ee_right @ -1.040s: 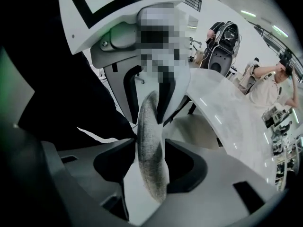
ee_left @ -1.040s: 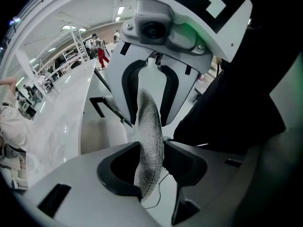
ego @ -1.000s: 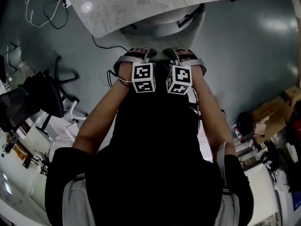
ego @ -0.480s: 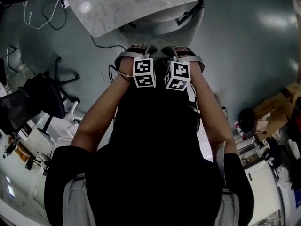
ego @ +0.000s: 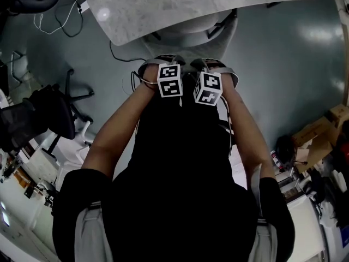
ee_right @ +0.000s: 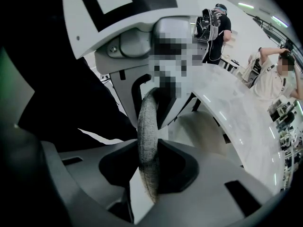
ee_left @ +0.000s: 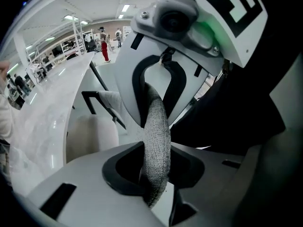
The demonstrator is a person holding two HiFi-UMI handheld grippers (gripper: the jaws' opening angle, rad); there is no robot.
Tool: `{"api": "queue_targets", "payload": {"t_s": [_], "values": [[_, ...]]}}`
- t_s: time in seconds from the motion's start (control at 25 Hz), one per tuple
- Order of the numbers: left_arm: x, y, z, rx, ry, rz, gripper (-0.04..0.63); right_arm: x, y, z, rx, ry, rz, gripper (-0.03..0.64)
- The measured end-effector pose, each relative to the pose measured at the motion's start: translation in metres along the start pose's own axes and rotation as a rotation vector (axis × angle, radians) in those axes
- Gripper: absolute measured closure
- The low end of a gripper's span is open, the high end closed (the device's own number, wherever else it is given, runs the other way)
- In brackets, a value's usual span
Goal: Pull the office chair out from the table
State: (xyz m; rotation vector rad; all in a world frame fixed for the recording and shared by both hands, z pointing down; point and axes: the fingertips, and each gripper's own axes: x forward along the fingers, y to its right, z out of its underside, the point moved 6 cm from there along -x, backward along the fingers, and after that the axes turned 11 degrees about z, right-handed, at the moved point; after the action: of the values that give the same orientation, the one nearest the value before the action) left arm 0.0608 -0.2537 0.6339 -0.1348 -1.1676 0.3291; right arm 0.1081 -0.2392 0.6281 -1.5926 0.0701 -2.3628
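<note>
Jaws on both tools have just been closing, and I now have the office chair (ego: 188, 29) gripped by the padded top edge of its backrest (ee_left: 156, 126). At far left a black chair (ego: 49, 111) stands well apart from the action. The left tool (ego: 163, 64) points steeply down, its jaws clamped on the grey fabric rim, which runs straight between them. Just beside it, the right tool (ego: 210, 64) is clenched on the same rim a little further along. The office chair sits tucked against the marble bench (ego: 191, 1), partly beneath the top, with its backrest towards me at the near edge. Cardboard boxes (ego: 322, 130) lie on the floor at far right.
</note>
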Motion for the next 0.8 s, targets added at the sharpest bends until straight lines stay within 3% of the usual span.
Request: {"api": "queue_targets", "payload": {"t_s": [0.8], "values": [[-0.0067, 0.0087, -0.0045, 0.003, -0.035, -0.037, 0.508, -0.0091, -0.0013, -0.0033, 0.022, 0.009, -0.025, 0.528]]}}
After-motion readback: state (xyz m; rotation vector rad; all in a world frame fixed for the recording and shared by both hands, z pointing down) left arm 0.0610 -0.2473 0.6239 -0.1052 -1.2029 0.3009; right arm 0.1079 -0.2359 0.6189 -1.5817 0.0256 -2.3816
